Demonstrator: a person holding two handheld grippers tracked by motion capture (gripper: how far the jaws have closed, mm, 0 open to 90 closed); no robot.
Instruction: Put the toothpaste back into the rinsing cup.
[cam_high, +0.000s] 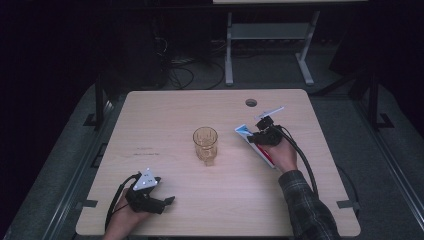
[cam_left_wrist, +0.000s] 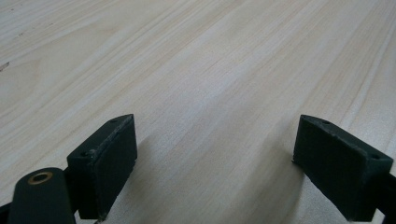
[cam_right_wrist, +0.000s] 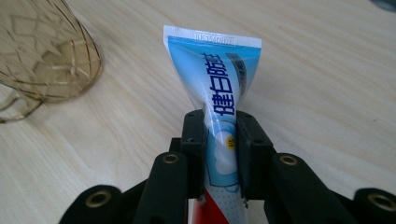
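Right gripper (cam_right_wrist: 219, 154) has its jaws clamped on a toothpaste tube (cam_right_wrist: 217, 79), one pad each side of the tube's middle, pinching it in a bit. In the right gripper view the tube's flat crimped end points away from the gripper, blue w/ dark lettering, and there's a red bit at the bottom edge near the jaws. From the high view the tube (cam_high: 243, 131) sits on the right half of the table (cam_high: 165, 110), w/ the right gripper (cam_high: 256, 138) over it and the person's plaid sleeve (cam_high: 305, 205) coming in from the bottom. An amber glass mug (cam_high: 205, 144) stands upright approx mid-table, just left of the tube, not touching it. Left gripper (cam_high: 167, 201) is down near the front left edge, well apart from the mug, jaws wide apart w/ bare wood between them in the left gripper view.
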